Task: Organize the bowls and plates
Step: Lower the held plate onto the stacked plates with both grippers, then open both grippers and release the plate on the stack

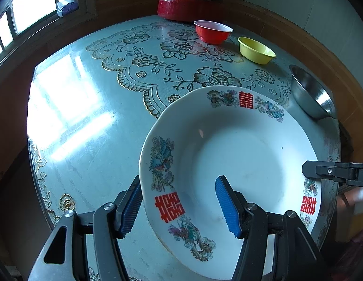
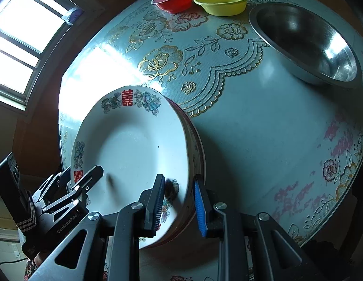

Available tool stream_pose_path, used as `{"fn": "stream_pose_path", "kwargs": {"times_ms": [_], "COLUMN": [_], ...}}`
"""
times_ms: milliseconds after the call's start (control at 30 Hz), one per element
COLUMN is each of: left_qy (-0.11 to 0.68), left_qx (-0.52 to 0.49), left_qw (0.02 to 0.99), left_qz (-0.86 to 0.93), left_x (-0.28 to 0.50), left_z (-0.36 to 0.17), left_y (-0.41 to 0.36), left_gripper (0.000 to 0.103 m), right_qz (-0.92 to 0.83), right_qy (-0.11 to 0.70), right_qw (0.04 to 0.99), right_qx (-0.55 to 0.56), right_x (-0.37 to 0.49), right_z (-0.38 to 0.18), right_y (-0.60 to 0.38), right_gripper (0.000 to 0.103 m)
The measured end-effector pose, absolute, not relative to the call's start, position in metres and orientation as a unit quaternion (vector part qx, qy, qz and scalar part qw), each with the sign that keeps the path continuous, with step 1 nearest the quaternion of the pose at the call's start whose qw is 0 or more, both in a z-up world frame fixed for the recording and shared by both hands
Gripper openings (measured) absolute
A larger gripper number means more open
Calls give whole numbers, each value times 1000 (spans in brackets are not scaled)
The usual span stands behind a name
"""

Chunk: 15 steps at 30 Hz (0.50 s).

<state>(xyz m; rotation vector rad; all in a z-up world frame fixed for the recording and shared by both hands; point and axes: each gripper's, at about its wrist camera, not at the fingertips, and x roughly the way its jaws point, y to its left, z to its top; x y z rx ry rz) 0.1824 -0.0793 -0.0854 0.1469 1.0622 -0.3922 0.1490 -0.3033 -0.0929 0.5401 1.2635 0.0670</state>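
- Blue-padded fingers of the left gripper stand apart, straddling the near rim of the white plate; neither pad presses on it.
- Right gripper has its jaws clamped on the plate's right edge, one pad inside the rim, the other outside.
- That plate, printed with red characters and birds, tops a short stack of plates at the near edge of the counter.
- Farther back stand a red bowl, a yellow bowl and a steel bowl, apart from one another.
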Motion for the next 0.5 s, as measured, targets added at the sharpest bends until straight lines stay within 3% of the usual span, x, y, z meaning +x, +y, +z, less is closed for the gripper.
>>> {"fn": "stream_pose_path", "kwargs": {"times_ms": [500], "left_qy": [469], "left_qx": [93], "left_qw": [862], "left_qz": [-167], "left_x": [181], "left_z": [-48], "left_y": [-91], "left_gripper": [78], "right_qz": [24], "right_qy": [558], "right_qw": [791], "right_qx": [250], "right_x": [137], "right_z": [-71], "right_y": [-313], "right_gripper": [26]}}
